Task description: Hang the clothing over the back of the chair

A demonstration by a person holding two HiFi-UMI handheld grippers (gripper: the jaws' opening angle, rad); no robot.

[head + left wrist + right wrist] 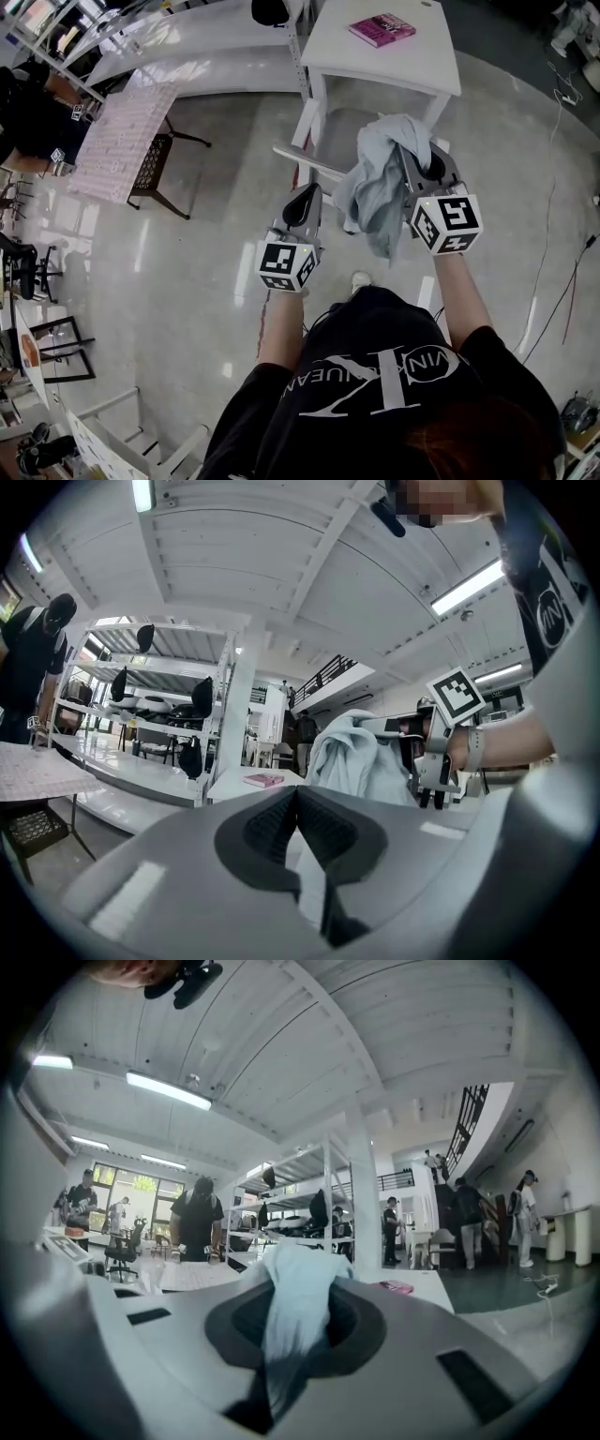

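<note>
A pale grey-blue garment [378, 183] hangs bunched from my right gripper [405, 150], which is shut on it; in the right gripper view the cloth [292, 1302] fills the space between the pads. My left gripper [309, 195] is level beside it on the left, a little apart from the hanging cloth. Its pads [281, 822] meet at the tips. A pale strip shows in the slit below them, and I cannot tell what it is. The garment [354, 759] and the right gripper show ahead of it. The white chair back [302, 157] lies just beyond both grippers.
A white table [427, 73] with a pink book [382, 29] stands behind the chair. A patterned table [127, 141] and a dark chair [155, 171] are at the left. Cables [548, 248] run over the floor at the right. Shelving [169, 714] and several people stand further off.
</note>
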